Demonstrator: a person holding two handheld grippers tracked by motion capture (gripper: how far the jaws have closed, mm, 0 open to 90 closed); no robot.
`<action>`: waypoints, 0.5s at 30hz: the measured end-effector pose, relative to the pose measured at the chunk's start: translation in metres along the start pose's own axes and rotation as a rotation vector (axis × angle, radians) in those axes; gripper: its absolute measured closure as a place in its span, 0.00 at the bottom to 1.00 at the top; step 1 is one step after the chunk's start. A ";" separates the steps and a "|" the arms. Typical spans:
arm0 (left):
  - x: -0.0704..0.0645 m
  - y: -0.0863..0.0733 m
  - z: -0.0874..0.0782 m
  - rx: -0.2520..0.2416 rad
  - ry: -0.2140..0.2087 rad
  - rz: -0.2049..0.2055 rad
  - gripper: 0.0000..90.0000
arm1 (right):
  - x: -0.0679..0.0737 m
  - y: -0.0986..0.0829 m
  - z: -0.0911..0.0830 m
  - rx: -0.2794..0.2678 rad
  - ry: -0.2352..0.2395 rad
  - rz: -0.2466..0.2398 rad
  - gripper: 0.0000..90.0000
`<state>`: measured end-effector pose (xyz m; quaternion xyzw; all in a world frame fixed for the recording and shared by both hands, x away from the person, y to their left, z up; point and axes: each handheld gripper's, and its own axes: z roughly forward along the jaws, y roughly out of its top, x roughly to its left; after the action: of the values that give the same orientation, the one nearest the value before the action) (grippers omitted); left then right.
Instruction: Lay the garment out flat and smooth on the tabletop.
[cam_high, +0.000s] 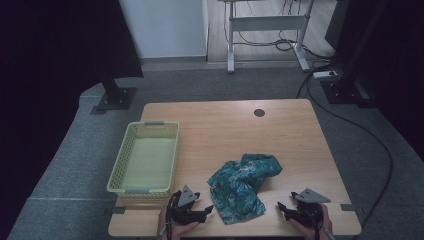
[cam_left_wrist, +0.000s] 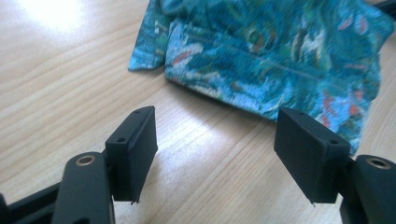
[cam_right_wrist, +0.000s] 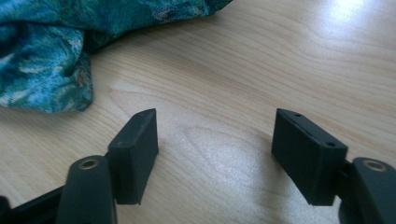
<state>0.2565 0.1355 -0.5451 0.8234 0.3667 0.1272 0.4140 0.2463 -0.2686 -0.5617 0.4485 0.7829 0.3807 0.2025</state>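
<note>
Cloth (cam_high: 243, 186) between 2 low, gaping tongs.

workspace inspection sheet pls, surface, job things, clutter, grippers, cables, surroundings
surface: light wooden table, round dark grommet near the far edge.
job's things: crumpled teal patterned cloth lying on the table at front centre; yellow-green slotted basket to its left, apart from it, nothing in it.
clutter: nothing seen.
grippers: left gripper open, near the cloth's left edge, not gripping it; right gripper open over bare wood, right of the cloth.
cables: black cables on the floor right of the table; more under the far desk.
surroundings: grey carpet, white desk frame beyond, black stand base at the far left.
</note>
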 end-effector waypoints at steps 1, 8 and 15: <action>0.001 -0.001 0.000 0.005 0.002 0.003 0.33 | 0.001 0.001 -0.002 -0.009 0.007 0.004 0.37; 0.005 -0.003 0.002 0.014 0.007 0.002 0.33 | 0.021 0.014 -0.016 -0.071 0.064 -0.027 0.39; 0.009 -0.004 0.001 0.007 0.021 0.000 0.33 | 0.050 0.028 -0.020 -0.064 0.122 -0.085 0.40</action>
<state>0.2610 0.1427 -0.5494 0.8234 0.3716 0.1344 0.4073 0.2223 -0.2254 -0.5262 0.3840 0.7996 0.4232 0.1846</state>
